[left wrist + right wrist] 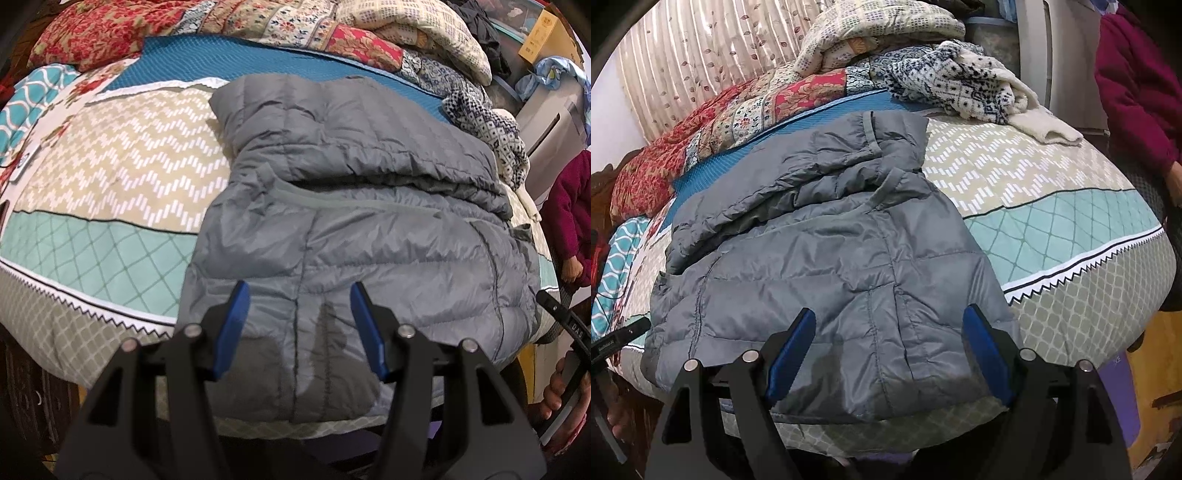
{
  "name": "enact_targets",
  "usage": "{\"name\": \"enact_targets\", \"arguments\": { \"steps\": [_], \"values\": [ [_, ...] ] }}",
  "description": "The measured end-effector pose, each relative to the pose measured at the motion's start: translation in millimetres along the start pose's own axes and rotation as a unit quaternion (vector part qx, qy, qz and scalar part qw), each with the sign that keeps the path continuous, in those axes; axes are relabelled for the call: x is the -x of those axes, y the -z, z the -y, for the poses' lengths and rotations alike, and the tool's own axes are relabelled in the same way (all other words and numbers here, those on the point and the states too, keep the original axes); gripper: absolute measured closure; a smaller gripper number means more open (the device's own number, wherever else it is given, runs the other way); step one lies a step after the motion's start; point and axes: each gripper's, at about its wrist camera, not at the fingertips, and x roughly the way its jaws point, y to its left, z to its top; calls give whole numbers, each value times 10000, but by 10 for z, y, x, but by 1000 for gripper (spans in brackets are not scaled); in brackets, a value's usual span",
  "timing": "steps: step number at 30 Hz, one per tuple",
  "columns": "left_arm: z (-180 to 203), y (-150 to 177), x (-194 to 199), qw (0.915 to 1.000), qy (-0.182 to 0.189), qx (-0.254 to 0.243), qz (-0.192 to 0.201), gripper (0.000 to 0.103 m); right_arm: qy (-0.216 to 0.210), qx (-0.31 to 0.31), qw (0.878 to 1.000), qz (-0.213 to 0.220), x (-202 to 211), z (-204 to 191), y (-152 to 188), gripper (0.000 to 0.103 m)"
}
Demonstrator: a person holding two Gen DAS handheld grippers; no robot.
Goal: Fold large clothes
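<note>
Jacket: grey puffer jacket (351, 229) lies folded on the patterned bedspread (122, 158).
Left gripper (297, 295): jaws apart, empty, above hem.
Right gripper (888, 317): spread wider, empty.
Right view only: curtain (701, 55).
Left view only: cardboard box (541, 35).

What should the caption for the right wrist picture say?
Open right tool hovering over a gray puffer jacket on the bed.

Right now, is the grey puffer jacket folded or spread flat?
Partly folded. The grey puffer jacket has its upper part doubled over itself in a bunched layer, while the lower panel lies flat on the bedspread.
</note>
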Motion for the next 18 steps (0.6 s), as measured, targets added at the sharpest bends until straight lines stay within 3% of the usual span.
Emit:
{"name": "enact_targets", "arguments": {
  "steps": [10, 18],
  "values": [
    [138, -28, -19, 9999, -4, -148, -38, 48, -55, -134, 9999, -5, -36, 101, 14, 15],
    [91, 36, -280, 9987, -215, -143, -436, 48, -129, -336, 9988, -324, -198, 228, 74, 15]
  ]
}}
